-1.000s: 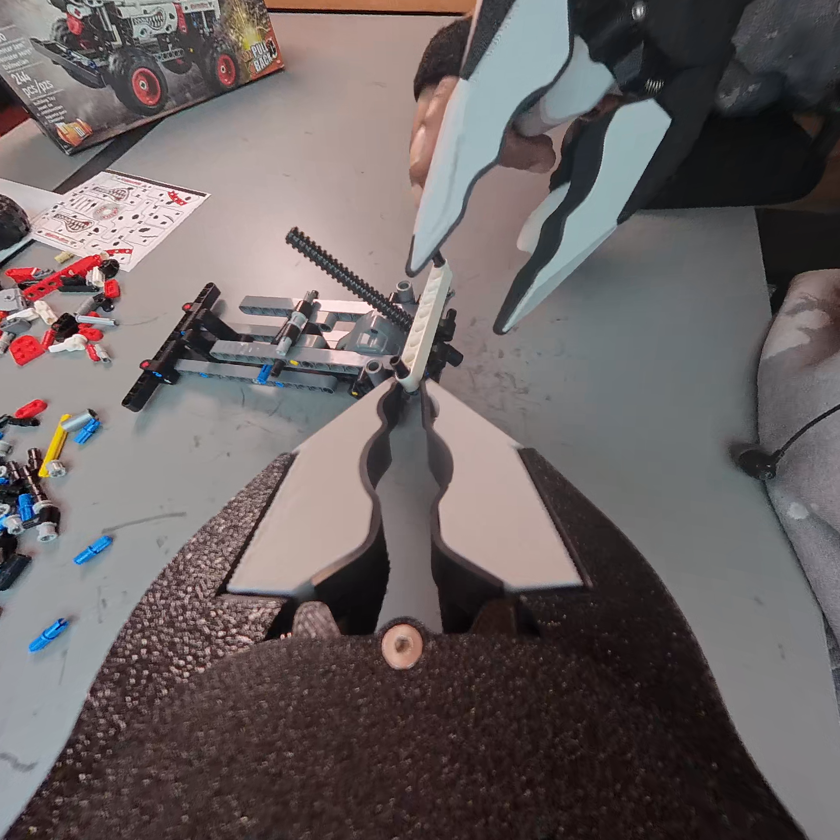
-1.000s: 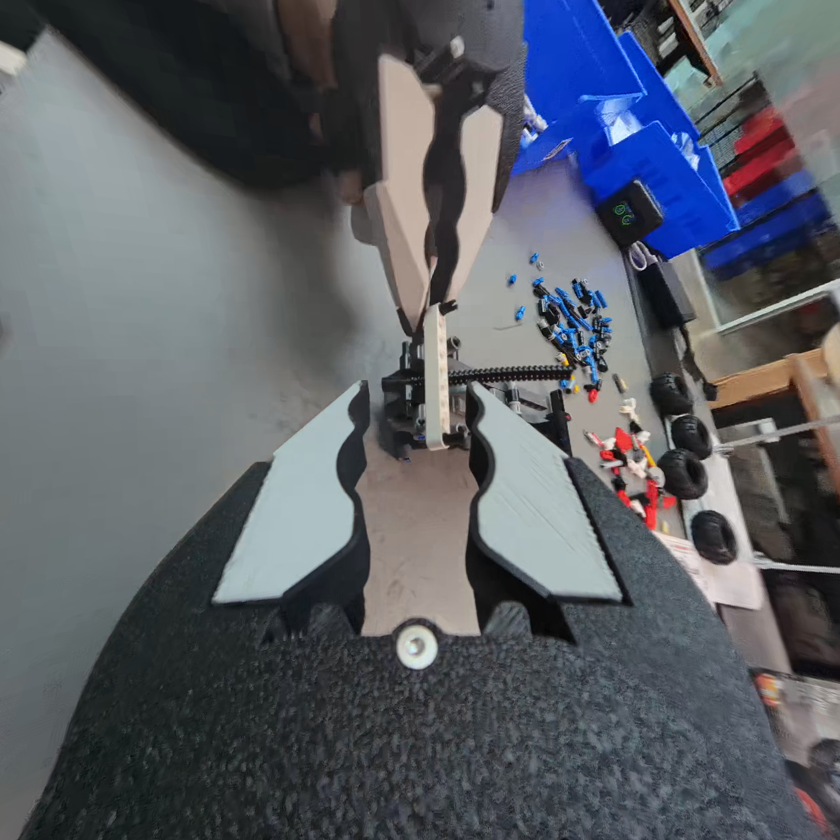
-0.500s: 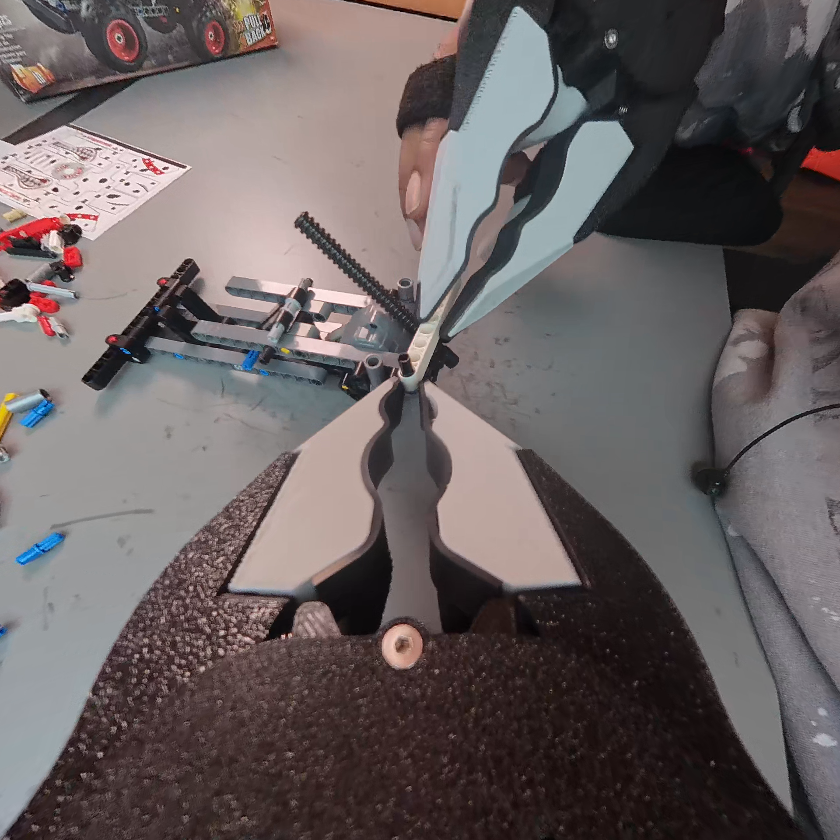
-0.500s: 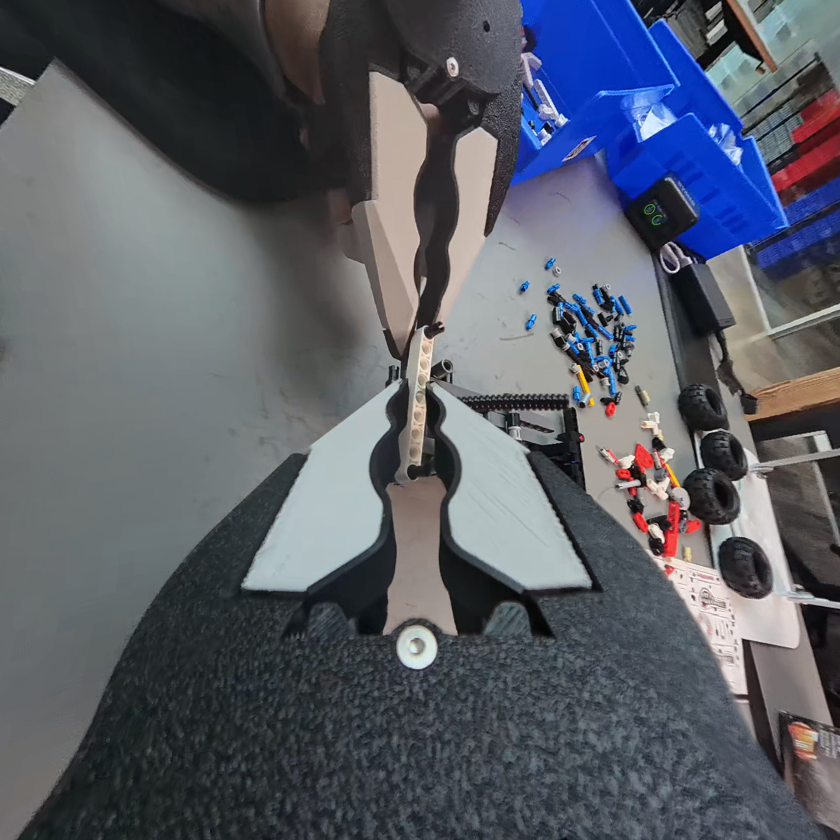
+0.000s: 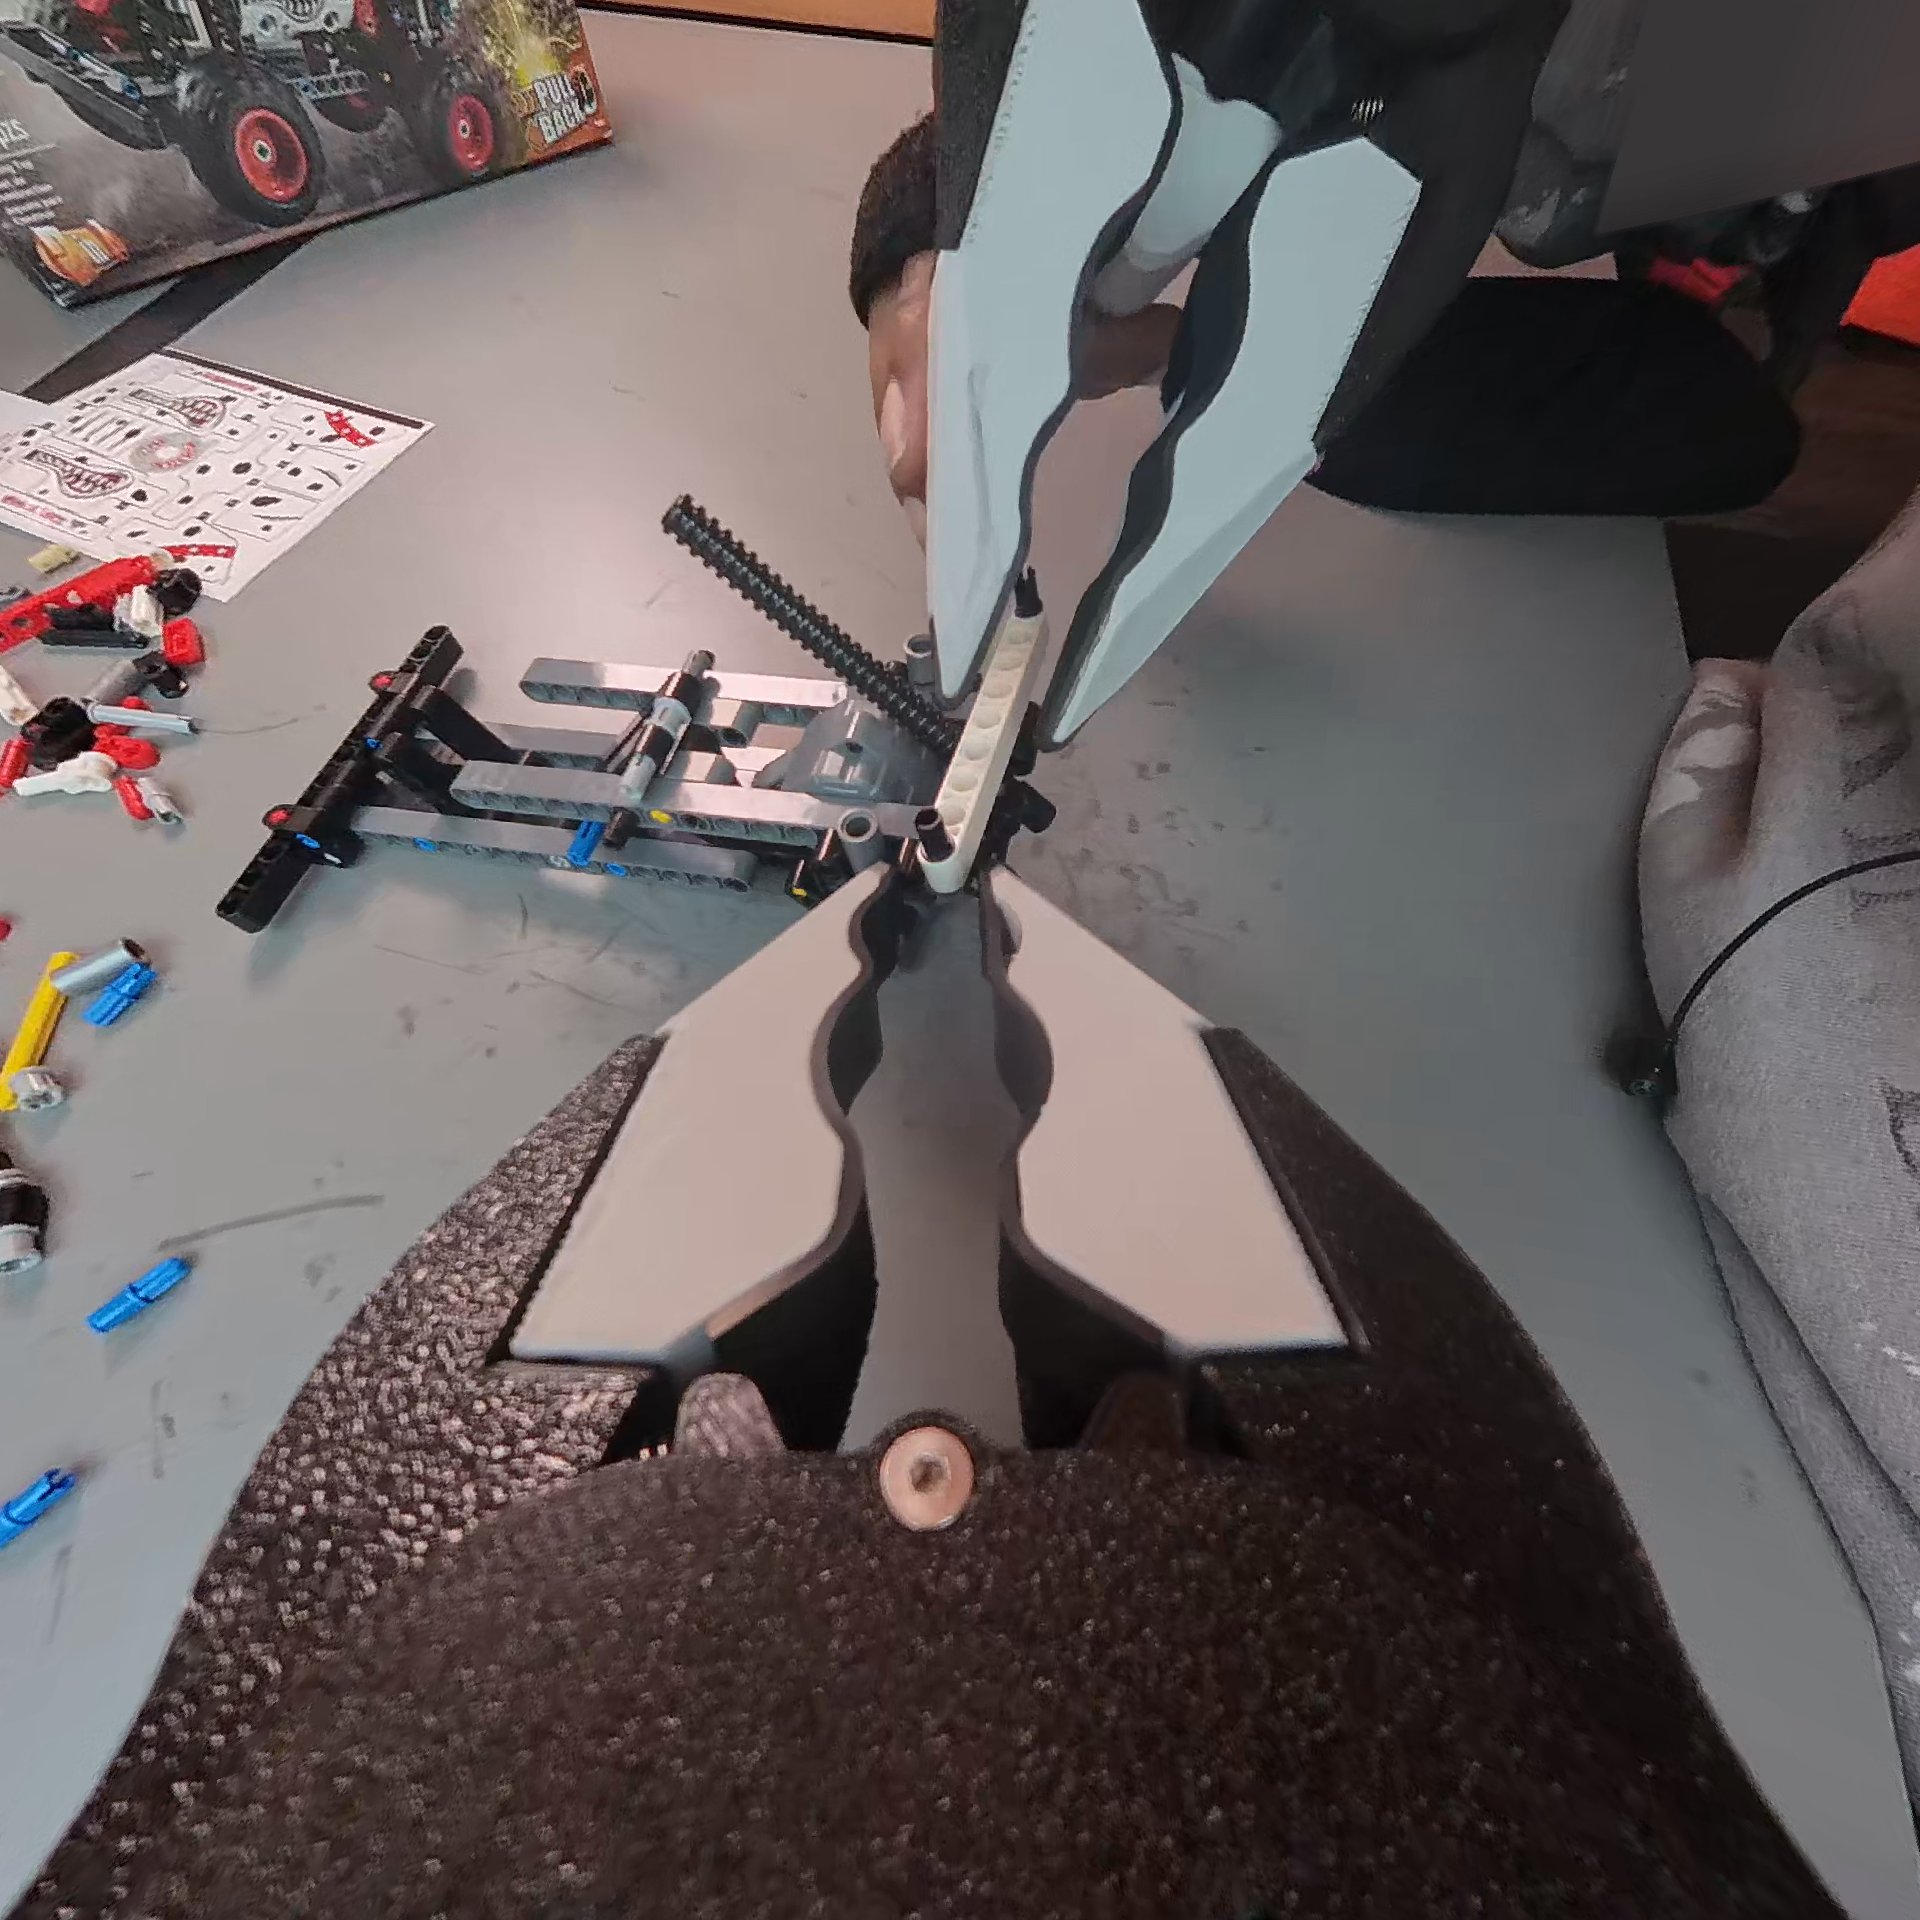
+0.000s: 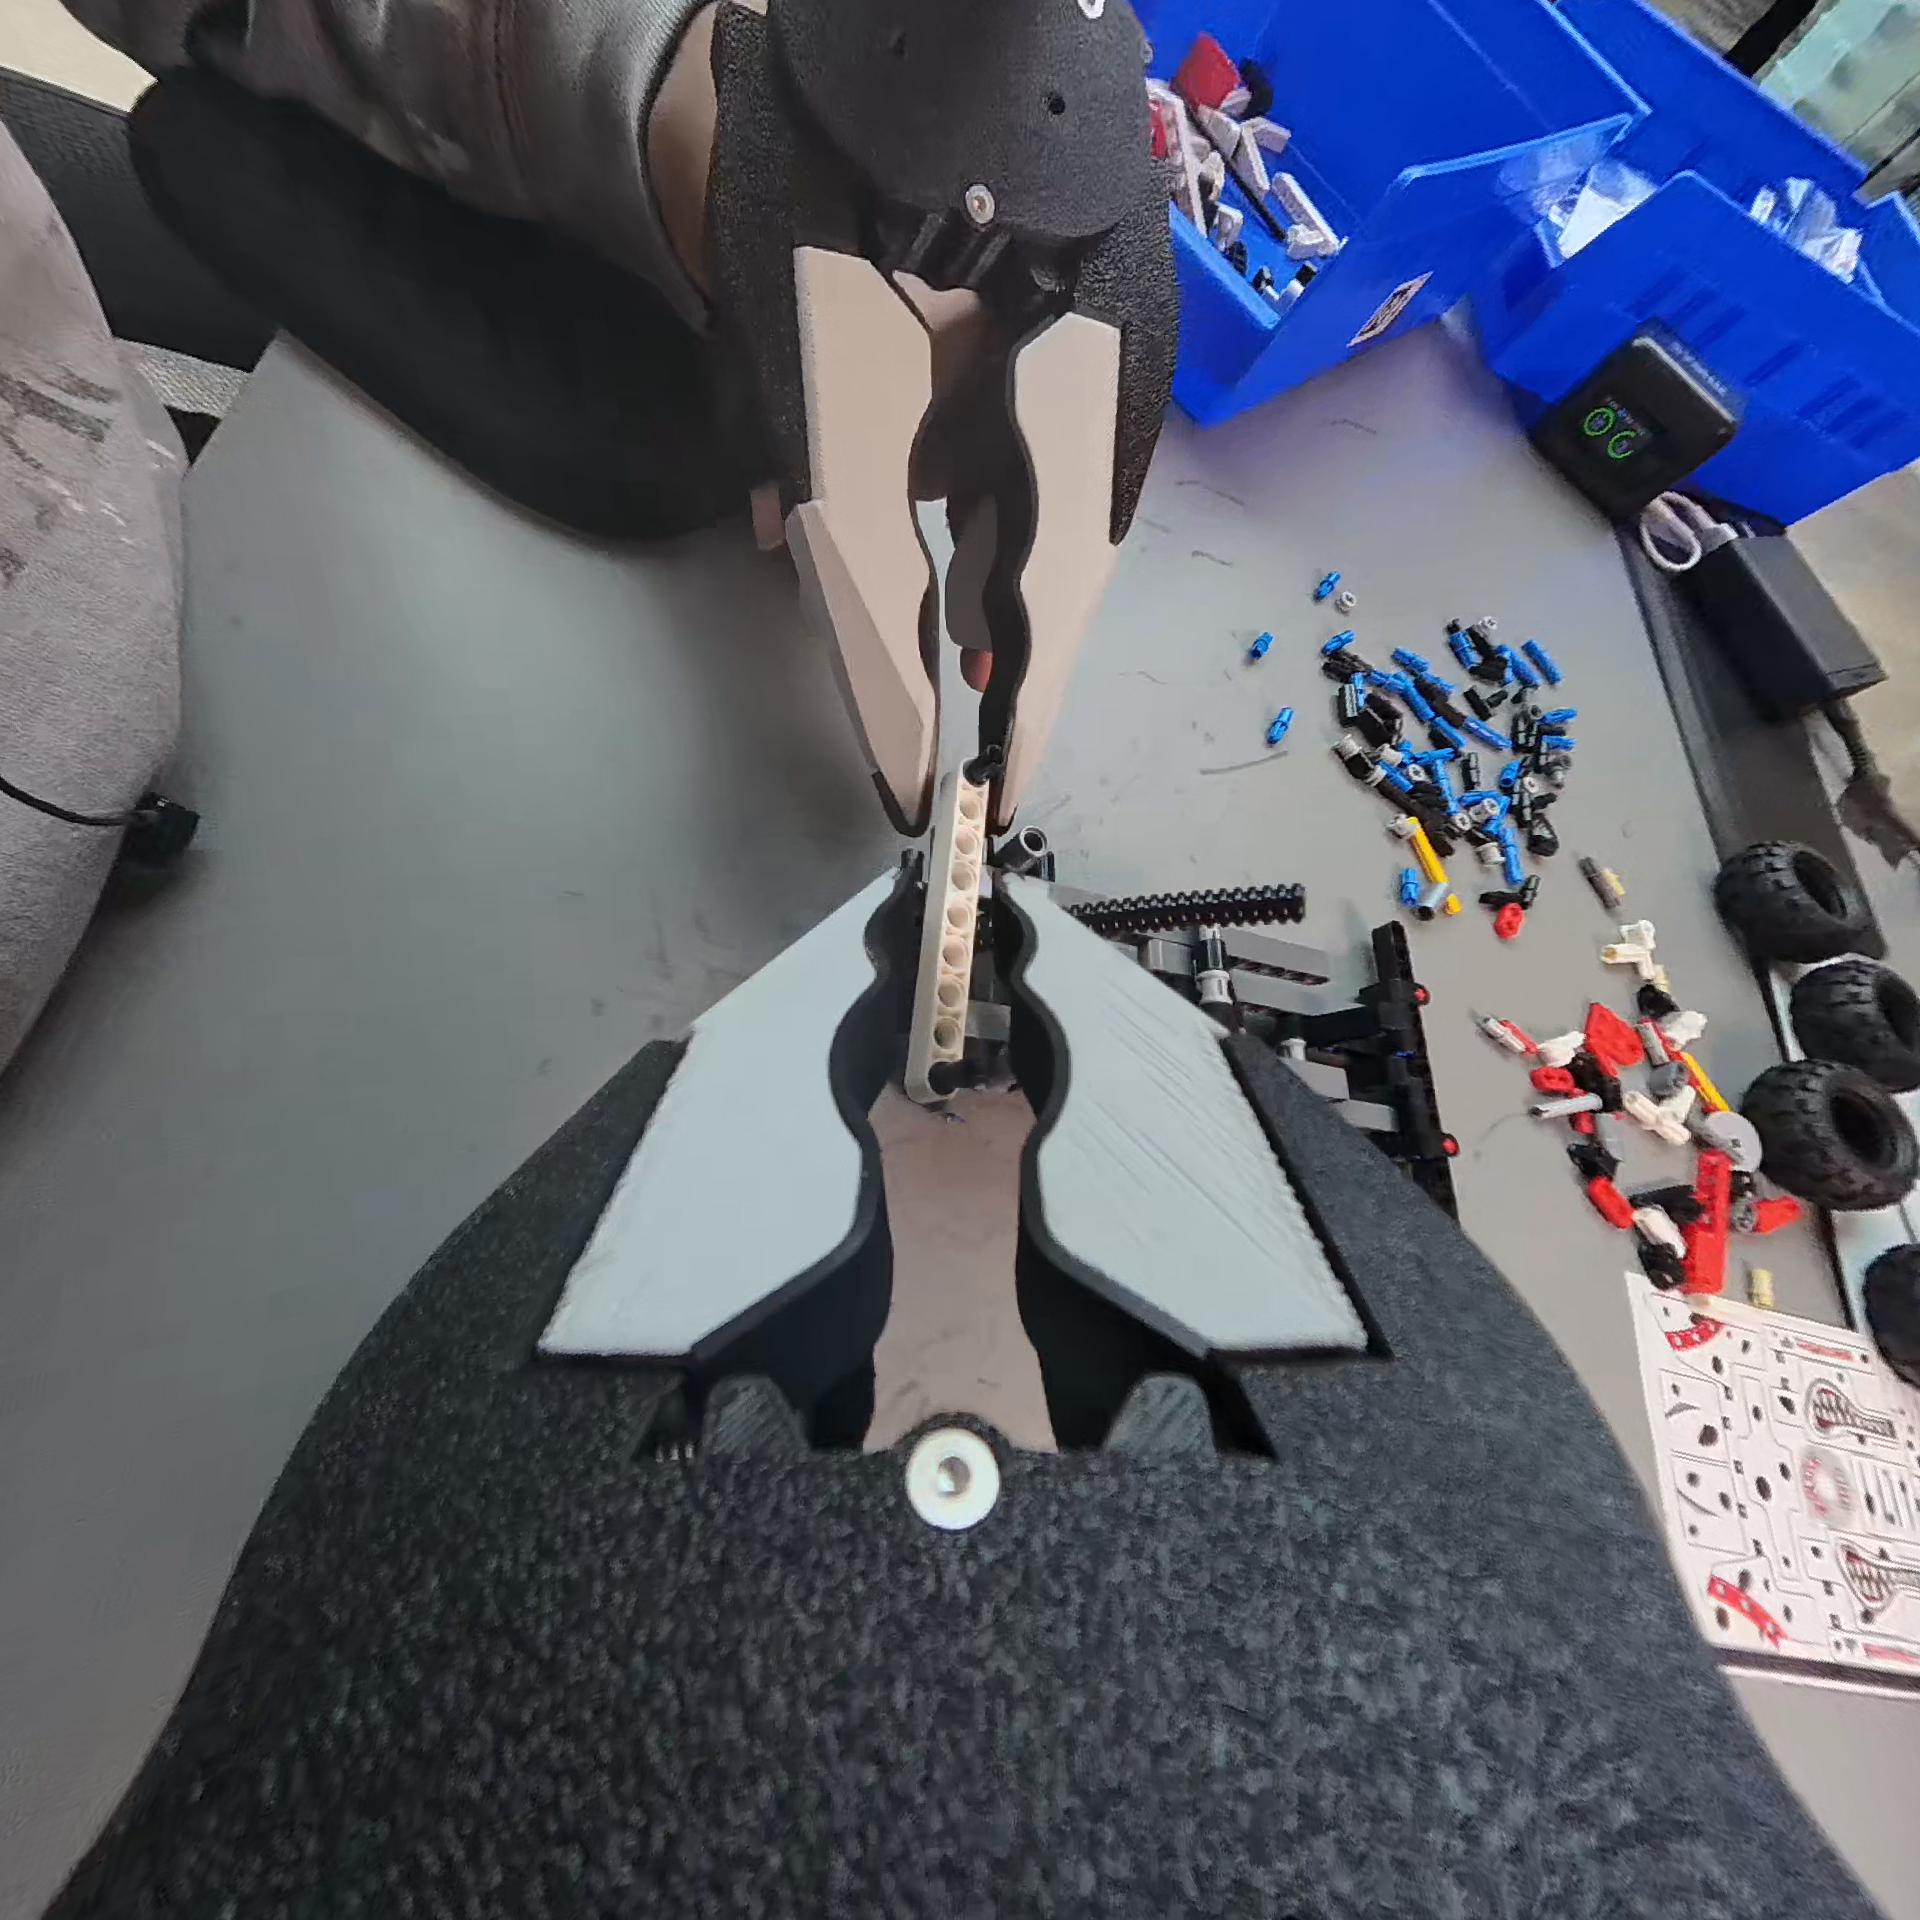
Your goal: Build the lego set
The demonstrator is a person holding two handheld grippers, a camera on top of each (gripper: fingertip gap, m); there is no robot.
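A grey and black Lego chassis (image 5: pixel 644 769) lies flat on the grey table (image 5: pixel 1299 831). A long black ribbed rod (image 5: pixel 790 613) sticks out of it. A white holed beam (image 5: pixel 987 748) runs across the chassis's near end. My left gripper (image 5: pixel 935 878) is shut on one end of the beam. My right gripper (image 5: pixel 1008 712) comes down from above, its jaws slightly apart around the other end. In the right wrist view the beam (image 6: pixel 951 966) stands between my right gripper's (image 6: pixel 948 883) fingers, with the left gripper (image 6: pixel 956 816) at its far end.
The set's box (image 5: pixel 260 125) and a sticker sheet (image 5: pixel 197 457) lie far left. Loose red, white, blue and black parts (image 5: pixel 94 665) lie scattered left. The right wrist view shows black tyres (image 6: pixel 1839 1039), blue bins (image 6: pixel 1455 156) and a black device (image 6: pixel 1631 426). Grey cloth (image 5: pixel 1787 935) lies at the right.
My right gripper came down open, closed on the white beam's far end, and has now eased slightly apart. My left gripper kept its hold.
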